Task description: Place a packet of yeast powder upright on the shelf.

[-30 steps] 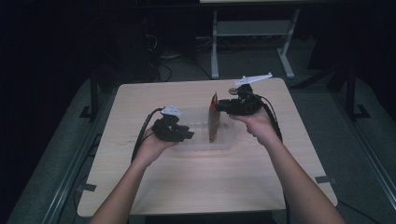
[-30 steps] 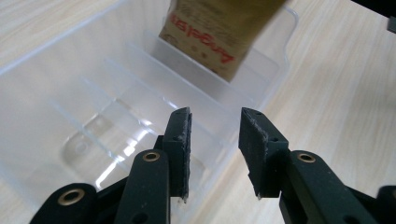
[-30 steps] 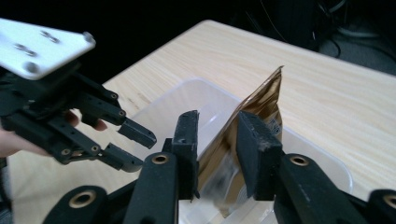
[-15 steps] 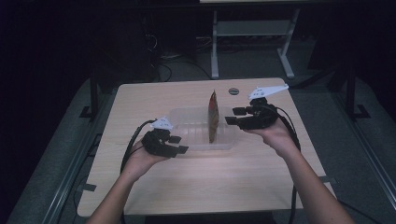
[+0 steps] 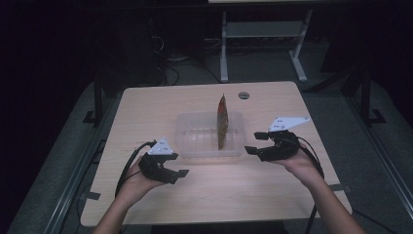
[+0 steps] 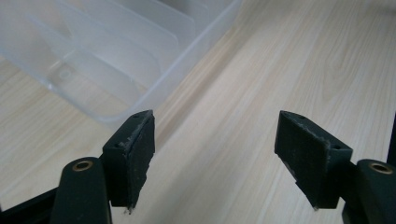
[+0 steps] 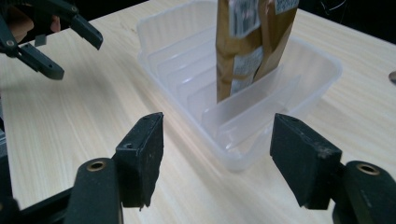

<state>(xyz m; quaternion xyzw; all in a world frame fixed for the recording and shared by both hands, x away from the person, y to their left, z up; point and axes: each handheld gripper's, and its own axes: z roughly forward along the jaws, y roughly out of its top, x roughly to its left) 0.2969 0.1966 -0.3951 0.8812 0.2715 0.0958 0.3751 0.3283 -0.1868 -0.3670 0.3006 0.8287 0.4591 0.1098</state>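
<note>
Standing upright on its edge in the clear slotted tray [image 5: 195, 141] at table centre, propped between divider ribs: brown packet [image 5: 222, 122]. Parked at the tray's eight o'clock, left gripper [image 5: 176, 171], jaws just spread, nothing between. Parked at four o'clock, right gripper [image 5: 255, 143], likewise just spread and empty. Likely a release, both hands clear of the wooden table [image 5: 146, 107] middle.

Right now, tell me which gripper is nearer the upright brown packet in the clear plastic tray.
Right. The right gripper sits just beside the tray's right end near the packet; the left gripper hangs off its front-left corner.
</note>
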